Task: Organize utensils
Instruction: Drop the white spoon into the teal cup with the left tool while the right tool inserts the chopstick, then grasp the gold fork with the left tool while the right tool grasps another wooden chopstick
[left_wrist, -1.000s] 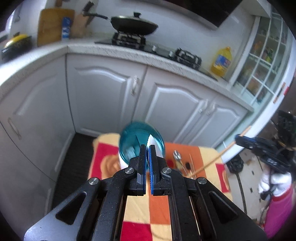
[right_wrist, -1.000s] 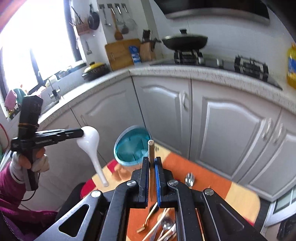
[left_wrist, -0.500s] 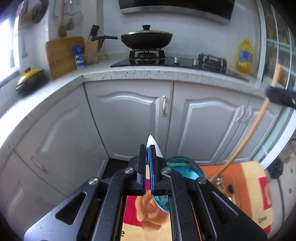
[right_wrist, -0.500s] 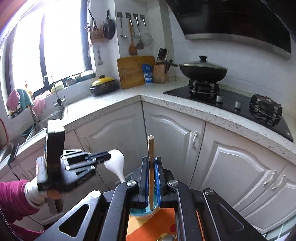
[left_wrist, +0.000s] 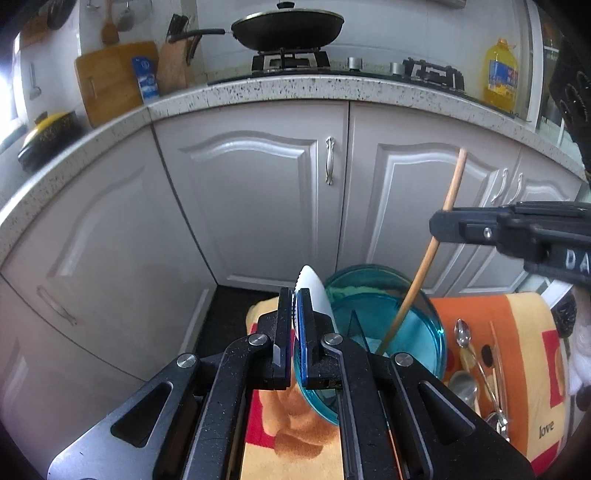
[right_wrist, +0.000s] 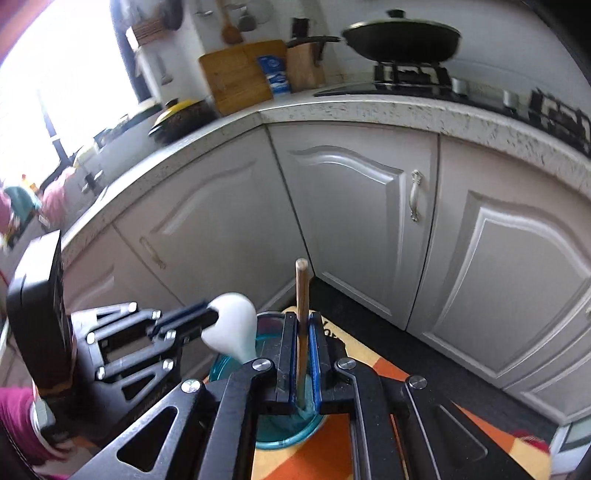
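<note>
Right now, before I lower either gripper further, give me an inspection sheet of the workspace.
Surface: patterned orange and yellow cloth.
Job's things: teal holder on the cloth; white spoon and wooden chopstick reach into it.
Clutter: loose metal spoons beside the holder.
Grippers: left gripper shut on the white spoon, its jaws starting to open; right gripper shut on the wooden chopstick.
Cables: nothing seen.
Surroundings: white cabinet doors, speckled counter, black wok, oil bottle.
</note>
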